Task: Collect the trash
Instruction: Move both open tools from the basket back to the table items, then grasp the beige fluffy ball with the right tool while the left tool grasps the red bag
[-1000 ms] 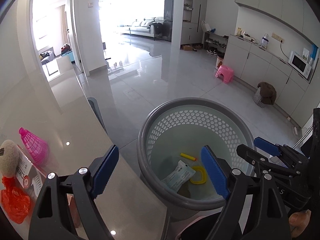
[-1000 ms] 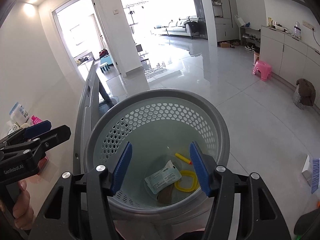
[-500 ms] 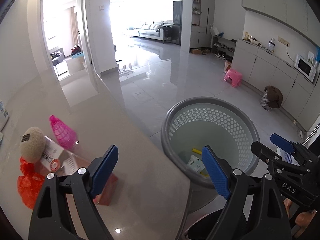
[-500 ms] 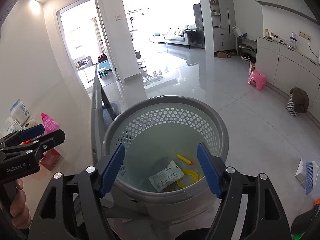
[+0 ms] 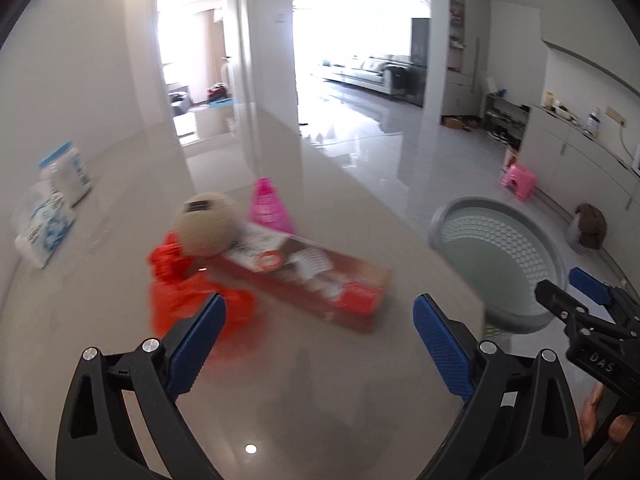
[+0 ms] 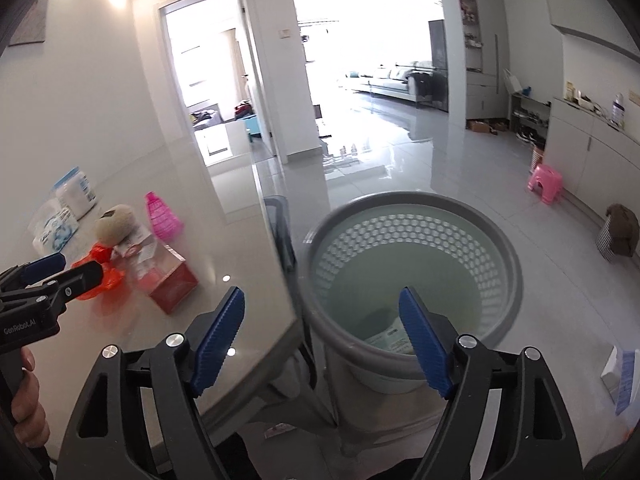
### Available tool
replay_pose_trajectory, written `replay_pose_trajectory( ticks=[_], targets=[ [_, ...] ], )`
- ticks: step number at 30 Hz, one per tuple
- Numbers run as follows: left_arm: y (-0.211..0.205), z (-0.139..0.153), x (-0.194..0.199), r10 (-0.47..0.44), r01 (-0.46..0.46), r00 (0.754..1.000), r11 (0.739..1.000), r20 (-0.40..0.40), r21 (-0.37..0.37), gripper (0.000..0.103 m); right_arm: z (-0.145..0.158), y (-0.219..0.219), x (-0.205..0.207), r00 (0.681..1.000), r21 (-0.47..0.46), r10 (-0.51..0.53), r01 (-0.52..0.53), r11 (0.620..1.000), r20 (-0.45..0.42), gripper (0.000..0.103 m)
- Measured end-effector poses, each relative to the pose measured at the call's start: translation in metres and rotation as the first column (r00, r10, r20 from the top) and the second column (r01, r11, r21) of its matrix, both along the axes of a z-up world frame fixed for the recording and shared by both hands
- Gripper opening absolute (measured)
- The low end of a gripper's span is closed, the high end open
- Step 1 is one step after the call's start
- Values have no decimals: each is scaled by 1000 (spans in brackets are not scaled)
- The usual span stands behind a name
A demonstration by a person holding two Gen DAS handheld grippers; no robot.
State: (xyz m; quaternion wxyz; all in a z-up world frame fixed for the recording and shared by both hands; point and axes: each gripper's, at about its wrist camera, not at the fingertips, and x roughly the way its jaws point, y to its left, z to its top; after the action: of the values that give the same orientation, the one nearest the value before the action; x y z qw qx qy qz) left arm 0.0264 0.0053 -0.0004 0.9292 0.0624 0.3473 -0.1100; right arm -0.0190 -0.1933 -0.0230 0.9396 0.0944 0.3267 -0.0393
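A red box [image 5: 308, 276] lies on the glossy table [image 5: 320, 400], with an orange plastic bag [image 5: 180, 280], a beige ball [image 5: 208, 230] and a pink mesh cone [image 5: 268, 208] beside it. My left gripper [image 5: 316, 332] hovers just short of the box, its jaws opening with nothing between them. The grey perforated basket [image 6: 516, 280] stands on the floor by the table edge, with a white packet [image 6: 390, 338] in it. My right gripper [image 6: 320, 320] hangs above the basket's near rim, its jaws also opening and empty.
A white jar with a blue lid [image 5: 66, 178] and a tissue pack [image 5: 44, 232] sit at the table's far left. A grey chair back [image 6: 280, 224] stands between table and basket. A pink stool [image 6: 546, 182] and a brown-topped bag [image 6: 620, 232] are on the floor.
My left gripper swung left from over the basket to above the table, bringing the box and bag in front of it. My right gripper drew back from the basket. Both jaws widened.
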Motion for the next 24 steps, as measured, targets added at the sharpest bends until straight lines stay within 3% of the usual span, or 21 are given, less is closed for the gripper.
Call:
replay_pose_trajectory(
  ticks=[11,24],
  targets=[
    [108,-2,8,245,-245,969,970,23,9,94,5,89,39,979,-36,203,-203,979,-11,77],
    [189,-16,35,394,-394,919,919,-2,6,94,26,183,117,931,-93,365,-364,927,-6,77]
  ],
)
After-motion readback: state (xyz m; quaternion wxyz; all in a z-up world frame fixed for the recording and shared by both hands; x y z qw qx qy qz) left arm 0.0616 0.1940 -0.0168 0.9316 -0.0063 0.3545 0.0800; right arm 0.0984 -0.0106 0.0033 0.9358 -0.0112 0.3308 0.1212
